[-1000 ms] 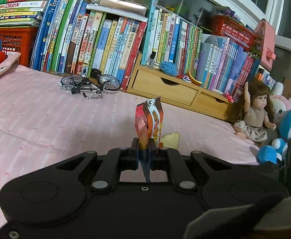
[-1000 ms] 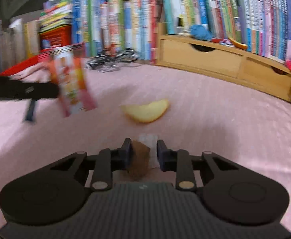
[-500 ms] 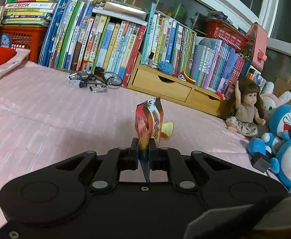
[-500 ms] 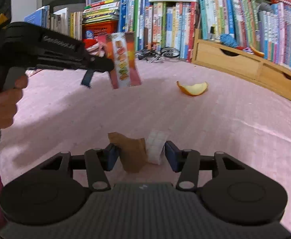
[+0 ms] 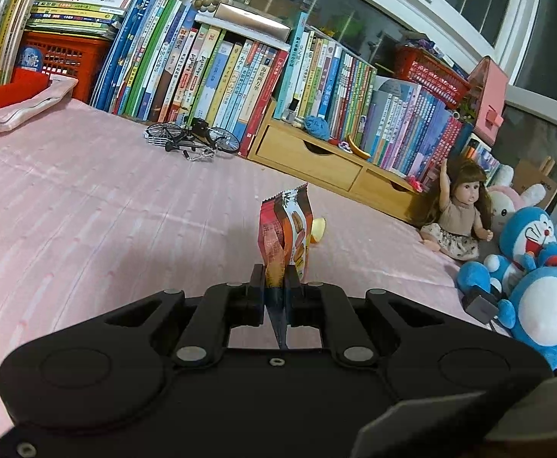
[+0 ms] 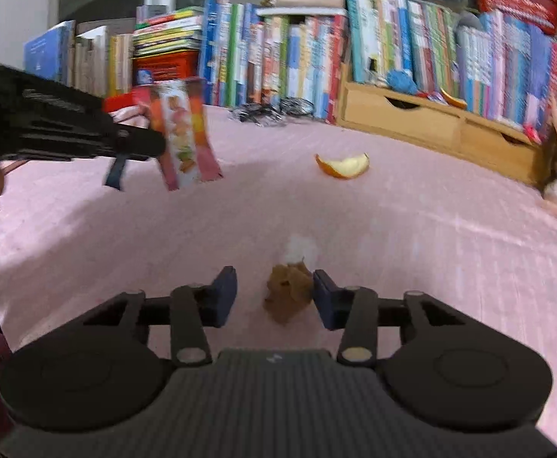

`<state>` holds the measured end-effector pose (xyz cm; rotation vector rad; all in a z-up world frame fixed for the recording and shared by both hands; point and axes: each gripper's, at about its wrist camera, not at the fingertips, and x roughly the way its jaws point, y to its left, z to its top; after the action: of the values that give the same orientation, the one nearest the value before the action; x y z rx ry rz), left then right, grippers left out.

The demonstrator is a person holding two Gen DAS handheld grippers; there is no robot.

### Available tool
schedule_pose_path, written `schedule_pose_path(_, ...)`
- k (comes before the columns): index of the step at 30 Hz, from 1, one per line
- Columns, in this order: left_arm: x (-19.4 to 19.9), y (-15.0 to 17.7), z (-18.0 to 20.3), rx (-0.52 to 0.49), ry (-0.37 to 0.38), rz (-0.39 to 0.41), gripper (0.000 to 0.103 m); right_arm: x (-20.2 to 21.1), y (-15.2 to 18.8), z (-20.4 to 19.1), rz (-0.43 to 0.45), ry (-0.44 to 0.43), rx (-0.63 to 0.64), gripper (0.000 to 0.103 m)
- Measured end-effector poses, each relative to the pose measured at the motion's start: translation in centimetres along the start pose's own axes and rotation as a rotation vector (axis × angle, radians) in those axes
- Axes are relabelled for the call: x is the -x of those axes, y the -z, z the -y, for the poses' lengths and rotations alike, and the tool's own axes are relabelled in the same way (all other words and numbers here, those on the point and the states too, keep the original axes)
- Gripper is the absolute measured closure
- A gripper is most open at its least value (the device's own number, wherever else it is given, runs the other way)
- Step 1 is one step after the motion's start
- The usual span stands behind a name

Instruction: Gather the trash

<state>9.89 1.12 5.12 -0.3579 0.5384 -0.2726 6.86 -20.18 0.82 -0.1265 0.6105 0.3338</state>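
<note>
My left gripper [image 5: 275,278] is shut on the lower edge of a red and orange snack wrapper [image 5: 286,229], which stands upright above the pink bed cover. In the right wrist view that left gripper [image 6: 156,145] reaches in from the left with the wrapper [image 6: 183,141] hanging off its tip. A brown crumpled paper [image 6: 290,292] lies between the jaws of my right gripper [image 6: 274,286], close to the right pad and well clear of the left one; the jaws are closing. A white scrap [image 6: 299,248] lies just beyond it. An orange peel [image 6: 342,166] rests farther off, also visible behind the wrapper [image 5: 318,229].
A long row of books [image 5: 210,72] and a wooden drawer unit [image 5: 316,160] line the far edge. A toy bicycle [image 5: 190,139] stands before the books. A doll [image 5: 457,213] and blue plush toys [image 5: 526,267] sit at the right. A folded pink blanket [image 5: 19,107] lies at the left.
My right gripper let go of the brown paper, opened wide, then narrowed a little. The left gripper with the wrapper came into the right view from the left.
</note>
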Motion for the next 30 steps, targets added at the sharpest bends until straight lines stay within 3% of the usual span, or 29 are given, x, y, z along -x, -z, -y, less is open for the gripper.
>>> schedule_pose_path(1, 0.2, 0.1, 0.1, -0.002, 0.001, 0.000, 0.094, -0.1, 0.2, 0.2, -0.007, 0.014, -0.010, 0.059)
schedule_pose_path(3, 0.8, 0.6, 0.2, -0.003, 0.001, -0.002, 0.094, -0.1, 0.4, 0.5, -0.015, 0.020, -0.044, 0.079)
schedule_pose_path(10, 3.1, 2.0, 0.7, -0.005, -0.001, -0.009, 0.094, 3.1, 0.6, 0.2, 0.062, -0.015, -0.092, 0.081)
schedule_pose_path(19, 9.1, 5.7, 1.8, -0.021, 0.031, 0.038, 0.094, 8.0, 2.6, -1.5, 0.120, -0.057, -0.120, 0.081)
schedule_pose_path(30, 15.7, 12.5, 1.4, -0.052, 0.036, -0.046, 0.094, 12.7, 8.0, -5.0, 0.106, -0.093, -0.131, 0.081)
